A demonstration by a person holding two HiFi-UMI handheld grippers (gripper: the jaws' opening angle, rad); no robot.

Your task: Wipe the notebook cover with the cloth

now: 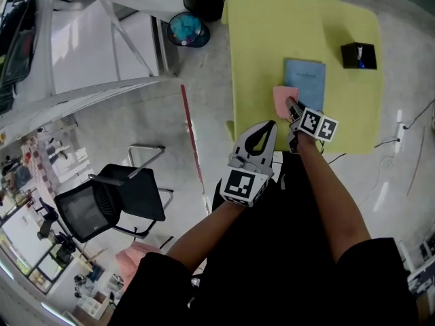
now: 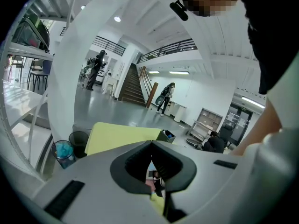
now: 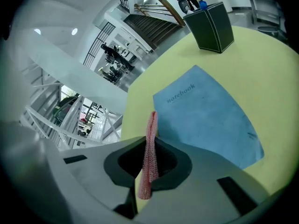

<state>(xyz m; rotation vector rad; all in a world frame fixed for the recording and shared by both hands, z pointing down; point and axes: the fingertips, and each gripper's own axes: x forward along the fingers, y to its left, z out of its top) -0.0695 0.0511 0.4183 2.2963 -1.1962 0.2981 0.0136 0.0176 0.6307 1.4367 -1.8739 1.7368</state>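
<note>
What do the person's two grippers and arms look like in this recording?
The left gripper and right gripper both have light grey moulded bodies with black jaw pads that form a rounded opening. Each carries a cube of black-and-white square markers. No cables show. The person wears black with short sleeves, and the forearms are bare.

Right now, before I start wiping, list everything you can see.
table: 1, yellow, ahead
notebook: 1, blue, flat on table
cloth: 1, pink, at notebook's near left corner
pen holder: 1, black, table's right side
black bin: 1, black, floor beyond table
blue-lined bin: 1, dark, beside black bin
office chair: 1, black, floor at left
left gripper: 1, grey, shut, empty, by table's near left corner
right gripper: 1, grey, shut on cloth
</note>
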